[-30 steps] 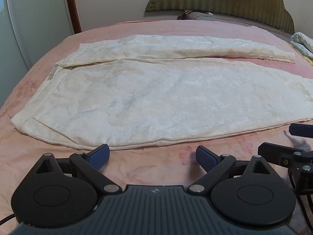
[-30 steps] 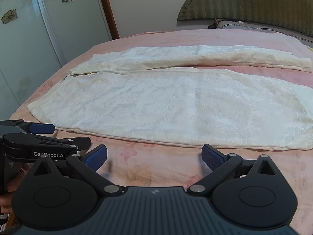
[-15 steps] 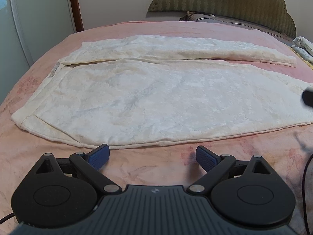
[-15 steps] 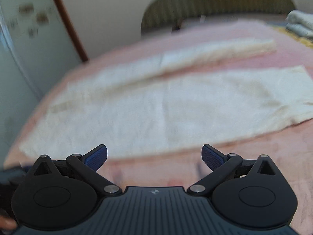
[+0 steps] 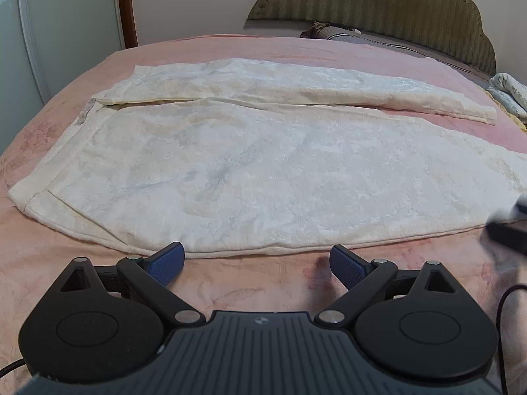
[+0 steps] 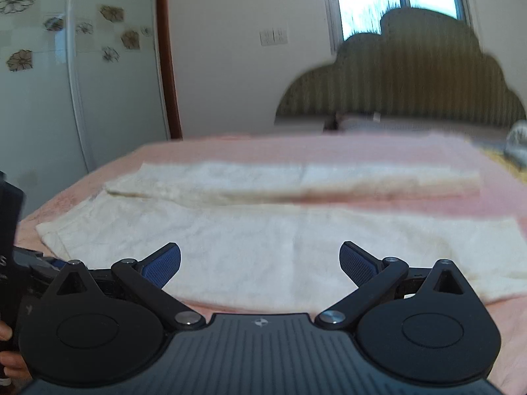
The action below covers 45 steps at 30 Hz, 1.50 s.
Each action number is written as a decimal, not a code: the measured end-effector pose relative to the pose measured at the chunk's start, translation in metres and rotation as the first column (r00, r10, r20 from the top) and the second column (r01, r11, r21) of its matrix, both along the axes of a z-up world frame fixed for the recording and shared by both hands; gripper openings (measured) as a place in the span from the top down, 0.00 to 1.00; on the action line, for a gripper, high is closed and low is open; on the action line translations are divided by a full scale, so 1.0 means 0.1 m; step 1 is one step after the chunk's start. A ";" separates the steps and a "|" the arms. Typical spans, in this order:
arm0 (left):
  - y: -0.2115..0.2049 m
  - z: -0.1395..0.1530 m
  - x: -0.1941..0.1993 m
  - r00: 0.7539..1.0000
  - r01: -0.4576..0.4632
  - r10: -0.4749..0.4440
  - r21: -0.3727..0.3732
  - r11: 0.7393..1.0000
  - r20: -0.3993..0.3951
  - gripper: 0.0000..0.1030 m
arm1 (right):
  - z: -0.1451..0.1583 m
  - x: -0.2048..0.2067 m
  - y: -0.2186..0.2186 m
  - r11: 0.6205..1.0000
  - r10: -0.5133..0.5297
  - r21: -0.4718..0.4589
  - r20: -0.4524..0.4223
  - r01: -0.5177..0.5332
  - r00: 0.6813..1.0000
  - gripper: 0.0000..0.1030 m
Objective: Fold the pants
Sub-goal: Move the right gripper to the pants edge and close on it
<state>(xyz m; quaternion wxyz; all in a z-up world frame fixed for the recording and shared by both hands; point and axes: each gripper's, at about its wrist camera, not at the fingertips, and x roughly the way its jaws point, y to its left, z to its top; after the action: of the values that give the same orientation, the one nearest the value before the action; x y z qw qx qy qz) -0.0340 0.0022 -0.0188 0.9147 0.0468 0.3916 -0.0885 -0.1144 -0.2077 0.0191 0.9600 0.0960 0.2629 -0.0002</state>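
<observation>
A pair of cream-white textured fabric pants (image 5: 263, 171) lies flat across the middle of both frames on a pink floral bedspread (image 5: 49, 276), waistband at the left, the two legs running to the right with a strip of pink between them. The left gripper (image 5: 257, 260), black with blue ribbed pads, sits at the lower centre of its frame with jaws spread wide and empty, just short of the near edge of the pants. The right gripper (image 6: 260, 263) is likewise spread wide, holding nothing, its fingertips in front of the near leg; that view is blurred. An olive scalloped headboard (image 5: 378, 6) stands at the upper right.
</observation>
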 end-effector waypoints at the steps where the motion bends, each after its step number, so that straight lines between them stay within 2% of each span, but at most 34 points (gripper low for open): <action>1: 0.00 0.00 0.01 1.000 0.001 -0.001 0.001 1.000 0.000 0.06 | -0.11 0.14 -0.09 0.995 0.058 0.091 -0.108 -0.049 0.992 0.00; 2: 0.01 0.00 0.02 1.000 0.002 -0.002 0.003 1.000 0.001 0.06 | -0.20 0.16 -0.14 0.985 0.084 0.160 -0.145 -0.060 0.986 0.00; 3: 0.01 0.00 0.03 1.000 0.001 -0.001 0.005 1.000 0.004 0.06 | -0.25 0.12 -0.16 0.980 0.079 0.191 -0.145 -0.051 0.986 0.00; 6: 0.01 0.02 0.05 1.000 0.005 -0.005 0.007 1.000 0.014 0.06 | -0.09 0.06 -0.08 0.993 0.067 0.103 -0.089 -0.057 0.994 0.00; 9: 0.01 0.03 0.08 1.000 0.008 -0.008 0.009 1.000 0.017 0.06 | 0.30 -0.11 0.01 0.998 0.061 -0.023 0.125 -0.058 0.990 0.00; 10: 0.02 0.03 0.09 1.000 0.005 -0.005 0.003 1.000 0.017 0.06 | 0.35 -0.19 0.01 0.997 0.079 -0.034 0.220 -0.073 0.972 0.00; 11: 0.03 0.03 0.10 1.000 0.002 -0.002 -0.005 1.000 0.018 0.06 | 0.31 -0.22 -0.01 0.995 0.095 -0.022 0.252 -0.093 0.963 0.00; 12: 0.05 0.04 0.11 1.000 0.000 0.000 -0.013 1.000 0.018 0.06 | 0.21 -0.19 -0.04 0.993 0.115 0.005 0.195 -0.118 0.974 0.00; 13: 0.06 0.04 0.12 1.000 -0.001 0.001 -0.016 1.000 0.019 0.06 | 0.09 -0.06 -0.06 0.989 0.141 0.028 0.036 -0.142 0.989 0.00; 14: 0.06 0.03 0.13 1.000 -0.005 0.005 -0.015 1.000 0.019 0.06 | -0.03 0.06 -0.08 0.992 0.121 0.057 -0.086 -0.117 0.989 0.00; 15: 0.06 0.03 0.14 1.000 -0.007 0.007 -0.012 1.000 0.018 0.06 | -0.11 0.11 -0.13 0.995 0.063 0.083 -0.145 -0.051 0.987 0.00; 18: 0.07 0.05 0.16 1.000 -0.006 0.006 -0.011 1.000 0.022 0.06 | -0.07 0.19 -0.29 0.987 -0.037 0.147 -0.161 0.061 0.986 0.00; 21: 0.11 0.06 0.18 1.000 -0.017 0.017 -0.025 1.000 0.021 0.06 | 0.12 0.32 -0.30 0.991 -0.121 0.044 -0.147 0.129 0.982 0.00; 23: 0.12 0.06 0.21 1.000 -0.024 0.024 -0.028 0.999 0.014 0.06 | 0.21 0.39 -0.25 0.992 -0.124 -0.041 -0.103 0.120 0.987 0.00; 25: 0.14 0.07 0.23 1.000 -0.026 0.026 -0.024 0.999 0.014 0.06 | 0.27 0.37 -0.17 0.995 -0.062 -0.080 0.016 0.063 0.998 0.00; 27: 0.15 0.10 0.25 0.999 -0.026 0.026 -0.024 0.999 0.019 0.06 | 0.28 0.40 -0.06 0.982 0.041 -0.190 0.120 -0.018 0.992 0.00; 28: 0.16 0.12 0.27 0.999 -0.021 0.022 -0.026 0.999 0.025 0.06 | 0.23 0.51 0.01 0.955 0.120 -0.283 0.089 -0.090 0.989 0.00; 30: 0.16 0.17 0.30 0.999 -0.015 0.015 -0.017 1.000 0.042 0.06 | 0.16 0.77 0.12 0.916 0.201 -0.351 -0.019 -0.195 0.979 0.00; 31: 0.17 0.19 0.33 0.999 -0.020 0.020 -0.006 1.000 0.051 0.06 | 0.16 0.88 0.14 0.917 0.221 -0.335 -0.019 -0.214 0.975 0.00; 33: 0.21 0.24 0.41 0.997 -0.040 0.039 0.007 0.999 0.065 0.06 | 0.21 1.07 0.10 0.909 0.321 -0.289 0.022 -0.301 0.947 0.00; 39: 0.38 0.37 0.66 0.990 -0.105 0.106 -0.017 0.994 0.091 0.06 | 0.34 2.00 0.12 0.877 0.429 -0.264 0.049 -0.402 0.902 0.00; 41: 0.44 0.40 0.74 0.988 -0.122 0.124 -0.030 0.992 0.095 0.06 | 0.37 2.42 0.15 0.856 0.487 -0.206 0.015 -0.474 0.873 0.00; 45: 0.54 0.41 0.89 0.987 -0.126 0.130 -0.051 0.991 0.097 0.07 | 0.25 3.23 0.25 0.838 0.531 -0.115 -0.045 -0.533 0.846 0.01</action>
<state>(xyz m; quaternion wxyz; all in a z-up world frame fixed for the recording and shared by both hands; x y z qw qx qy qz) 0.0551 0.0559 0.0219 0.9378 0.0055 0.3454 -0.0359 0.2083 -0.1824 0.0439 0.9249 -0.0401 0.2841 0.2494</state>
